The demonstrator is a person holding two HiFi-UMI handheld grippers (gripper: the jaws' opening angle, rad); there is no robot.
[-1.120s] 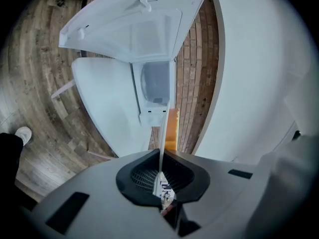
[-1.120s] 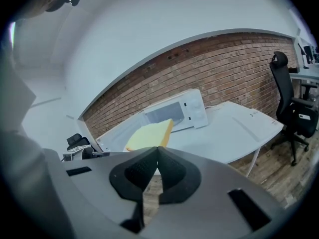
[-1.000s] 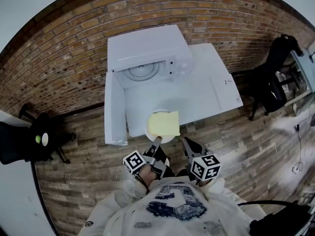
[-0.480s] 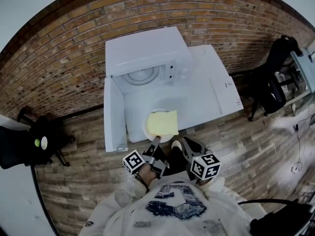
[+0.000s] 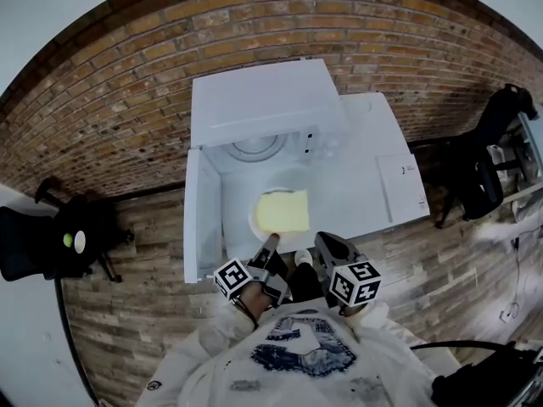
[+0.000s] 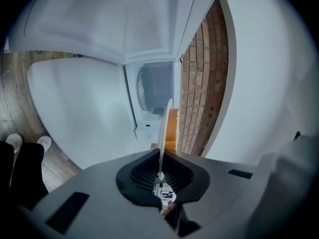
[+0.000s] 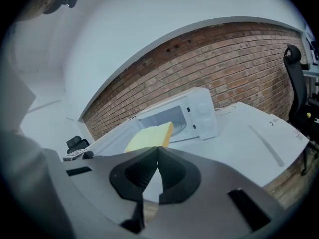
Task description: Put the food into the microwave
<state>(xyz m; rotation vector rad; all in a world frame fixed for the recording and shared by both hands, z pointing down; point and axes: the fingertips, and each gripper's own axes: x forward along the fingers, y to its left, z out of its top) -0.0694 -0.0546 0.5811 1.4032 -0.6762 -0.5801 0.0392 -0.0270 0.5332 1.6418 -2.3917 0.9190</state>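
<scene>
Left gripper (image 5: pixel 270 242): I am clamping its fingers on the near rim of a white plate (image 5: pixel 255 221). In the left gripper view the jaws are pinching that rim, and the plate (image 6: pixel 162 126) is showing edge-on between them.

Food: a yellow slice of bread (image 5: pixel 282 211) is lying flat on the plate. It is sitting just in front of the open microwave (image 5: pixel 263 100), above the white table (image 5: pixel 365 168), and not inside the cavity. I cannot tell whether the plate is touching the table.

Microwave: white, standing on the table against a brick wall (image 5: pixel 127 83). Its door (image 5: pixel 202 219) is swinging open to my left, alongside the plate. The glass turntable (image 5: pixel 254 148) is showing inside.

Right gripper (image 5: pixel 324 241): I am holding it near my body, just beside the left one and clear of the plate. In the right gripper view its fingers (image 7: pixel 149 168) are pressing together with nothing between them; the slice (image 7: pixel 149 136) and the microwave (image 7: pixel 192 114) are showing beyond.
</scene>
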